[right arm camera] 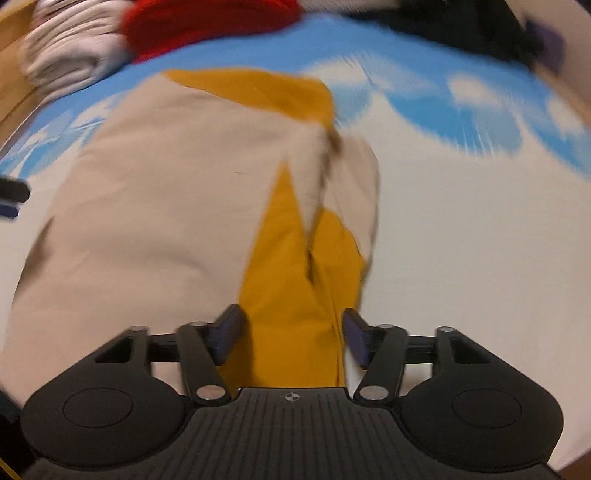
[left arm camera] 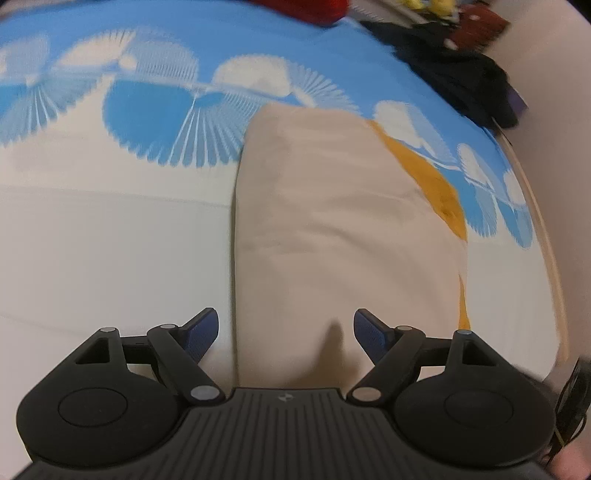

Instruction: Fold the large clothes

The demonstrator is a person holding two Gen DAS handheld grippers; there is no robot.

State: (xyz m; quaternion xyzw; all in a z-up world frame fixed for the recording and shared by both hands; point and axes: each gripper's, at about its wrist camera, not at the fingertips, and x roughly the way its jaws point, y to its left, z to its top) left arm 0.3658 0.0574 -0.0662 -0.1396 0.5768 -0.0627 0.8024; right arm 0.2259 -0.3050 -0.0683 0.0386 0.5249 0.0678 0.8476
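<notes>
A beige garment (left arm camera: 340,221) with mustard-yellow parts lies folded into a long panel on the bed. In the left wrist view my left gripper (left arm camera: 286,330) hovers open over its near left edge, with nothing between the fingers. In the right wrist view the same garment (right arm camera: 155,192) shows a mustard strip (right arm camera: 291,280) running down to my right gripper (right arm camera: 291,336). Its jaws stand apart on either side of the strip, and the blue pads do not press on it.
The bedsheet (left arm camera: 110,240) is white with blue fan patterns. A red item (right arm camera: 207,26) and a stack of folded white cloth (right arm camera: 70,59) lie at the far end. Dark clothes (left arm camera: 461,74) are piled at the far right. A wooden bed edge (left arm camera: 546,236) runs along the right.
</notes>
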